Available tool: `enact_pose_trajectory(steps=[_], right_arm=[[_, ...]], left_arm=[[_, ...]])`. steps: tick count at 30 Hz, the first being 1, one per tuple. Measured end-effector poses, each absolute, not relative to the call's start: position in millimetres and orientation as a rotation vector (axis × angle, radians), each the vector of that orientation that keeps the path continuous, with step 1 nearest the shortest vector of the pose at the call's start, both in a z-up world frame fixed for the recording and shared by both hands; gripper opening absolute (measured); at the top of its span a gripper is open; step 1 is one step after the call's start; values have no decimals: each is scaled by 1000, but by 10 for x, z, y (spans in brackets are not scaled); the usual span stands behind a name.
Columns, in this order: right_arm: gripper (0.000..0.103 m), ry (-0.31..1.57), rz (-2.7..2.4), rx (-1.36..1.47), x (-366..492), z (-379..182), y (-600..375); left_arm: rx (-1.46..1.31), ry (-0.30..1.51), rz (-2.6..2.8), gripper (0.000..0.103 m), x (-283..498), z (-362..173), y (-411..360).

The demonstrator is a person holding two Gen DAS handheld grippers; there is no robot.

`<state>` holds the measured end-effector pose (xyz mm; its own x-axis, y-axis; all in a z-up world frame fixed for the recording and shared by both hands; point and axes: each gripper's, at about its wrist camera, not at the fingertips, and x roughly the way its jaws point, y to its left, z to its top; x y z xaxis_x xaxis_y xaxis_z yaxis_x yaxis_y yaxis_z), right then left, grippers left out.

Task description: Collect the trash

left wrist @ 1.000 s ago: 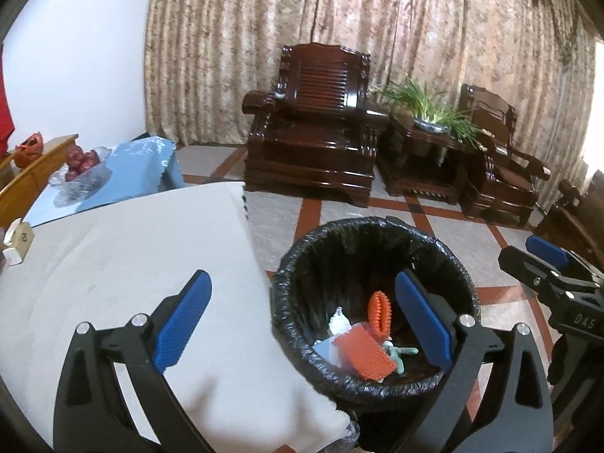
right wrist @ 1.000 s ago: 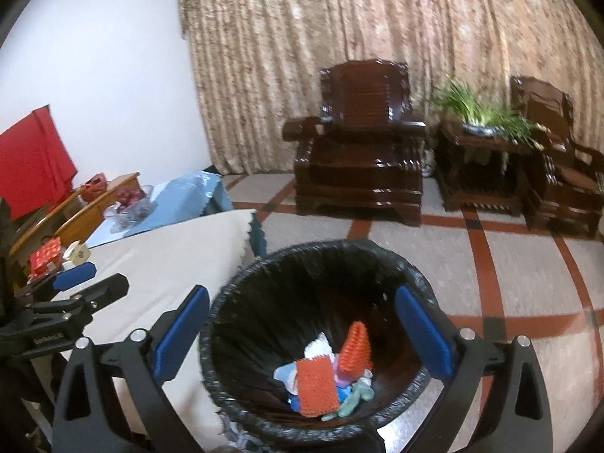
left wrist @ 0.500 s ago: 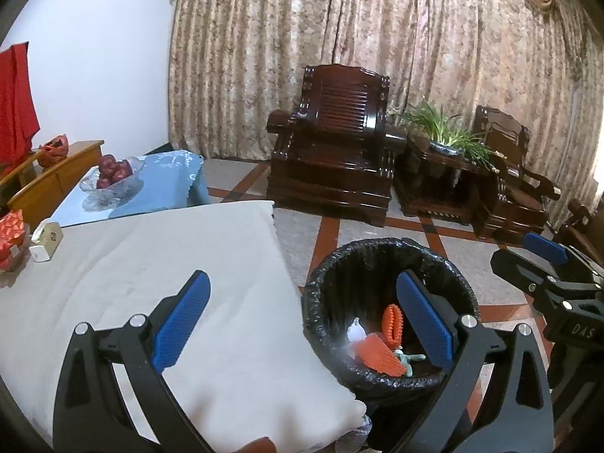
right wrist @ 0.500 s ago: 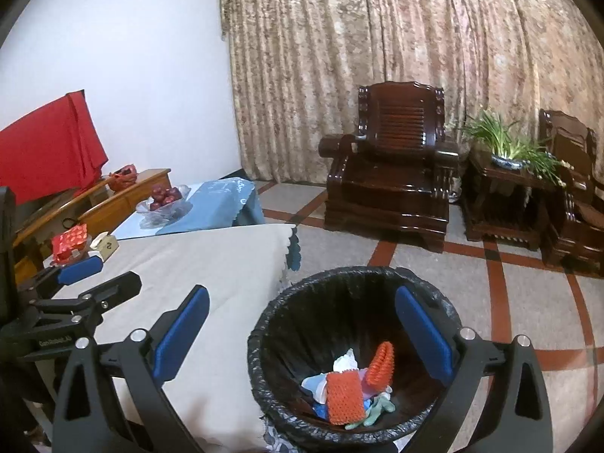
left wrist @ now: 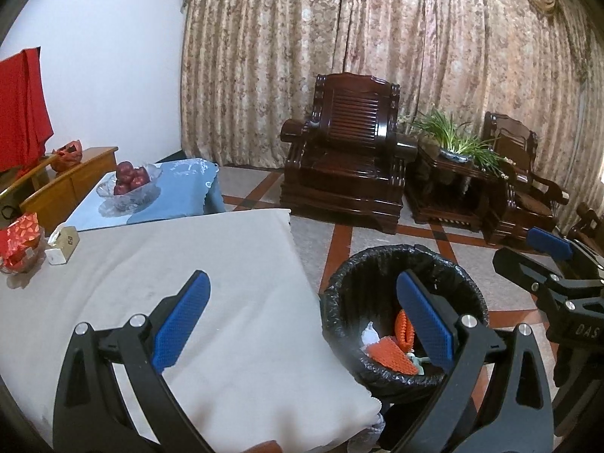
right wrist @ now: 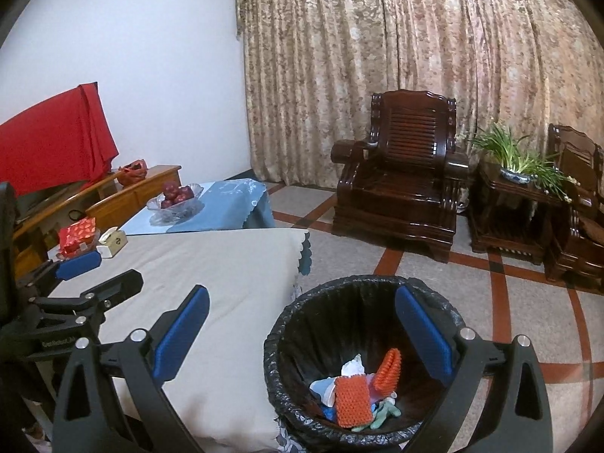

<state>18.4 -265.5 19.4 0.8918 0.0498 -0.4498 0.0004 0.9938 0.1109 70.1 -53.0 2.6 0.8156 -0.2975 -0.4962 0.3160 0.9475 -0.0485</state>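
A black-bagged trash bin (left wrist: 381, 268) stands on the floor at the table's right edge; it also shows in the right wrist view (right wrist: 362, 287). Inside lie orange mesh pieces (right wrist: 353, 400), white paper (right wrist: 351, 368) and a green scrap (right wrist: 385, 413). My left gripper (left wrist: 302, 317) is open and empty, above the table edge and the bin. My right gripper (right wrist: 302, 324) is open and empty, above the bin. Each gripper shows in the other's view: the right one in the left wrist view (left wrist: 555, 264), the left one in the right wrist view (right wrist: 87, 275).
The beige-clothed table (left wrist: 170, 264) carries a small tissue box (left wrist: 62, 245) and a red packet (left wrist: 20, 239) at its far left. A glass fruit bowl (left wrist: 130, 185) sits on a blue cloth. Dark wooden armchairs (left wrist: 347, 158) and a plant (left wrist: 453, 139) stand by the curtain.
Both grippers have risen and pulled back from the bin, so it looks smaller and lower. Both stayed open and empty. The trash in the bin has not moved.
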Motion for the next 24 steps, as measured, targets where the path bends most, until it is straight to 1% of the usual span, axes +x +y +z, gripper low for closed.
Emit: enact_pose_trajectory(steps=[24], right_arm=[[97, 470, 36, 107, 222, 211, -2595]], left_arm=[[35, 510, -323, 96, 653, 77, -460]])
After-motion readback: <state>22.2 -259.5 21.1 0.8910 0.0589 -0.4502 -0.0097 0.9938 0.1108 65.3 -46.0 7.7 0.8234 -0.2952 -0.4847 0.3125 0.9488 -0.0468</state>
